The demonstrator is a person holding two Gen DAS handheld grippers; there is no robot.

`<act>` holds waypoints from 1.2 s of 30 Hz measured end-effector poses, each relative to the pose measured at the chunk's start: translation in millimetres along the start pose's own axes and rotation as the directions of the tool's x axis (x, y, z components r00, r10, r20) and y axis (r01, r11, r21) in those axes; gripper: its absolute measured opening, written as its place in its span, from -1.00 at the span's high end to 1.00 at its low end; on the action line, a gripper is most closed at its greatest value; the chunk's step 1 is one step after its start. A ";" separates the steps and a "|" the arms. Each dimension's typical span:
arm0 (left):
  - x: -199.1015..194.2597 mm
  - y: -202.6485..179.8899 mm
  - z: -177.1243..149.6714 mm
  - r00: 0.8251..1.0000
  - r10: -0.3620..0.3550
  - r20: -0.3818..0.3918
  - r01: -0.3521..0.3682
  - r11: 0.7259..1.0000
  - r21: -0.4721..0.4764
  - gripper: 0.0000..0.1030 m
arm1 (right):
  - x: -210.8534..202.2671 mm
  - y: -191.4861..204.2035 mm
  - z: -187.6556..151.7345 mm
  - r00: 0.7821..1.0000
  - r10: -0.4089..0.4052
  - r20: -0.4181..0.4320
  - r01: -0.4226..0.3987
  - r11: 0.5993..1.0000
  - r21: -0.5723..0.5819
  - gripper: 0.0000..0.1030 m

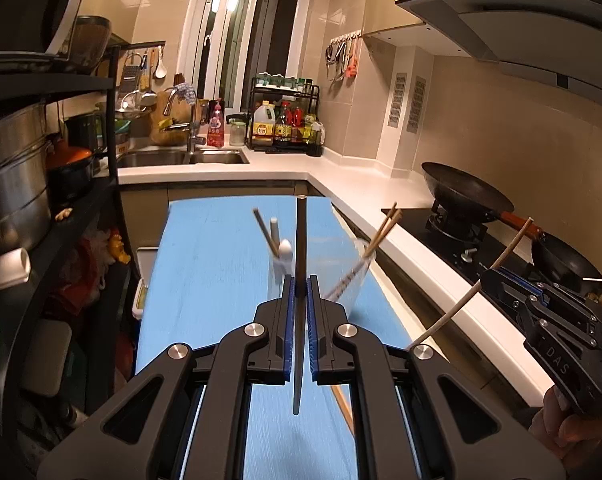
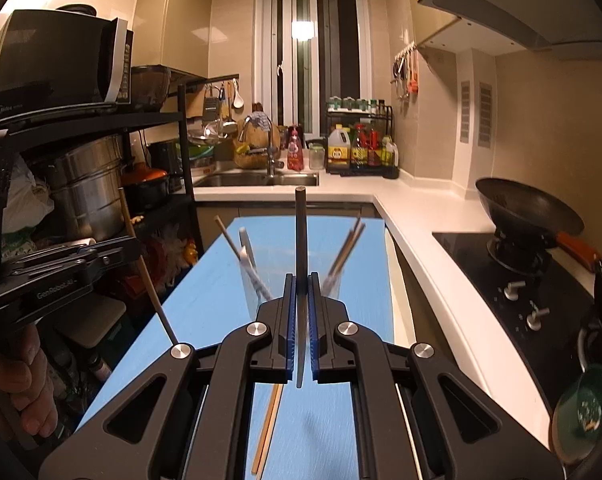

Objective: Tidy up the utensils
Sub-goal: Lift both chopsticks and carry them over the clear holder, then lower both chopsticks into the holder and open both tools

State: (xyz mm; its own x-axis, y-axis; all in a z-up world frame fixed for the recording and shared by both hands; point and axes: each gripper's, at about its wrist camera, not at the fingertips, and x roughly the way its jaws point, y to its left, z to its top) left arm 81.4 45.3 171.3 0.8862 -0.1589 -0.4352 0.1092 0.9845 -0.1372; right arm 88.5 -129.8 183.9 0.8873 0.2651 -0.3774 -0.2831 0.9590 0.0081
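My left gripper (image 1: pixel 300 286) is shut on a chopstick (image 1: pixel 300 240), held upright above the blue table (image 1: pixel 213 264); it also shows at the left of the right wrist view (image 2: pixel 81 256), where the stick looks pale wood. My right gripper (image 2: pixel 300 286) is shut on another chopstick (image 2: pixel 301 236), also upright; it shows at the right of the left wrist view (image 1: pixel 541 304). Just beyond both stand two clear cups: one (image 1: pixel 279 270) with a stick and white utensils, one (image 1: pixel 351 276) with wooden chopsticks. A pair of wooden chopsticks (image 2: pixel 267 428) lies on the table under my right gripper.
A black shelf rack (image 1: pixel 113 184) with steel pots stands to the left. A white counter (image 1: pixel 381 196) runs along the right, with a stove and black wok (image 1: pixel 465 192). A sink (image 1: pixel 181 158) and bottle rack (image 1: pixel 287 120) are at the back. A green bowl (image 2: pixel 585 404) sits near right.
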 end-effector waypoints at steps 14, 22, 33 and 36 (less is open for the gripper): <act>47.0 -7.5 110.4 0.996 -0.048 0.077 0.048 0.999 0.005 0.88 | 42.1 -0.9 96.8 0.990 0.010 0.141 -0.010 1.000 -0.002 0.89; 110.2 -17.6 128.1 0.998 -0.025 0.066 0.023 0.999 0.035 0.88 | 97.8 -15.3 81.0 0.997 -0.009 0.077 0.009 1.000 0.002 0.89; 178.6 -15.0 77.0 0.992 -0.011 -0.126 0.022 0.996 0.082 0.77 | 139.3 -19.7 43.4 0.997 0.033 -0.071 -0.035 0.999 -0.026 0.81; 159.6 -15.3 79.6 0.996 -0.030 -0.079 0.038 0.995 0.092 0.39 | 130.0 -20.6 40.0 0.998 0.033 -0.061 -0.035 0.999 -0.026 0.65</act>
State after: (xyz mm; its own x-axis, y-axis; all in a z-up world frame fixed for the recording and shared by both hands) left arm 257.1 10.7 174.8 0.8439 -0.1940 -0.5002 0.1834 0.9805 -0.0709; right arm 224.2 -111.2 171.7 0.8534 0.2901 -0.4331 -0.3231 0.9464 -0.0027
